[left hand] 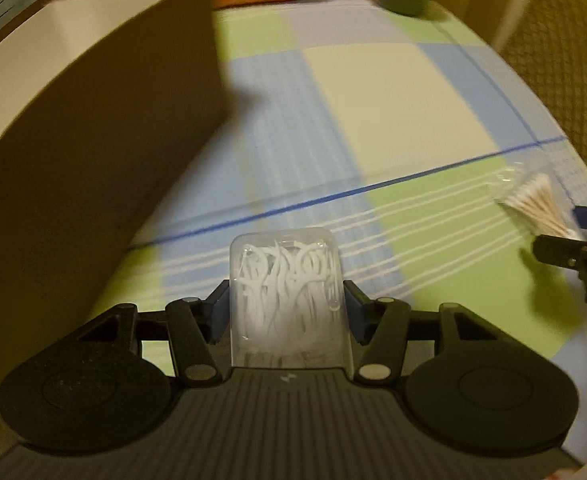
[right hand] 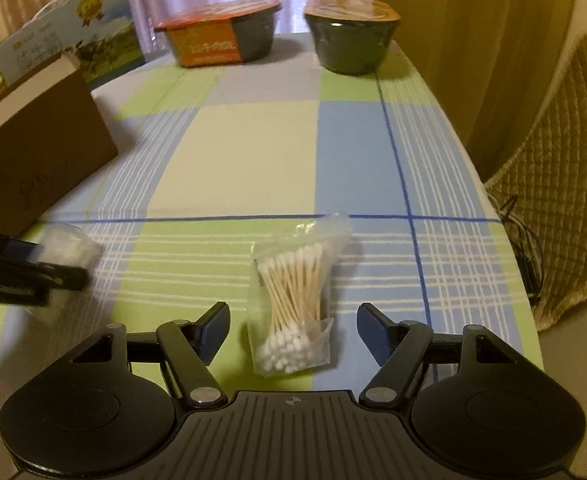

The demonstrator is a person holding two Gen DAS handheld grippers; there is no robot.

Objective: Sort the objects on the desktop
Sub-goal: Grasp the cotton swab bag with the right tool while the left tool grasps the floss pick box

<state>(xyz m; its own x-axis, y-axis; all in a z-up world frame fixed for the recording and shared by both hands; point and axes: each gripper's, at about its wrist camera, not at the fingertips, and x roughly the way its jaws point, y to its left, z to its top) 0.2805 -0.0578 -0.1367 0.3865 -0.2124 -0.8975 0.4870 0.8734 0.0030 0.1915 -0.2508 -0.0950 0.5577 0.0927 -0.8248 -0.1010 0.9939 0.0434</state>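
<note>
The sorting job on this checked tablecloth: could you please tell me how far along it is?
Nothing visibly sorted yet; the brown cardboard box's contents are hidden. In hand: the left gripper clamps the clear plastic case of white floss picks beside it. Left: the open right gripper straddles the clear bag of cotton swabs, ungrasped.

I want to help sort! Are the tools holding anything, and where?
The left tool grips the clear floss-pick box by its two long sides. The right tool holds nothing; it is open around the cotton swab bag.

Left wrist: low over the table [left hand: 373,92], facing its far edge, close beside the box [left hand: 93,128].
Right wrist: higher, facing the far edge.
Shared: box, swabs [right hand: 293,304], bowls [right hand: 349,36].
</note>
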